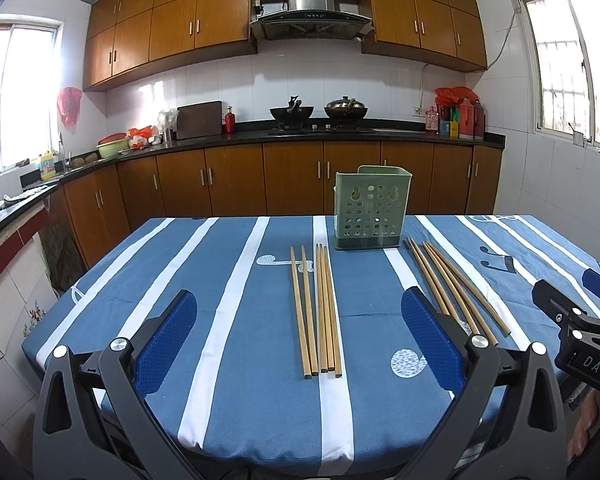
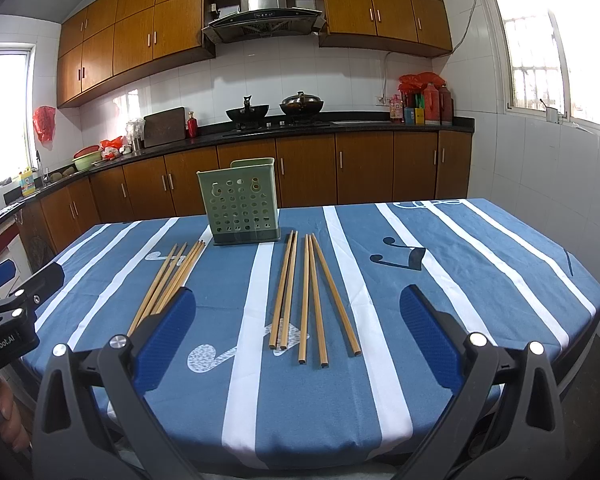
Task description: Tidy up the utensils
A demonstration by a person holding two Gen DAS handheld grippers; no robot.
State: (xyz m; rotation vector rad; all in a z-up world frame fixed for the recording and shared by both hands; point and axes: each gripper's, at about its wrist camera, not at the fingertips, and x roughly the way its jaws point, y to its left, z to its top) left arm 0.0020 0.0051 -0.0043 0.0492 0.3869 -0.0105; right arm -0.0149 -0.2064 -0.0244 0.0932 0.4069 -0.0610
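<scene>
A green perforated utensil holder (image 1: 370, 208) stands upright at the far middle of the table; it also shows in the right wrist view (image 2: 242, 204). Two groups of several wooden chopsticks lie flat in front of it. The left group (image 1: 318, 312) lies ahead of my left gripper (image 1: 300, 328), which is open and empty above the near table edge. The right group (image 2: 308, 300) lies ahead of my right gripper (image 2: 298, 326), also open and empty. The left group shows in the right wrist view (image 2: 166, 280), and the right group in the left wrist view (image 1: 456, 286).
The table wears a blue cloth with white stripes (image 1: 220, 300). Behind it runs a kitchen counter (image 1: 300, 136) with two woks, a cutting board and bottles. The right gripper's body shows at the left wrist view's right edge (image 1: 580, 328).
</scene>
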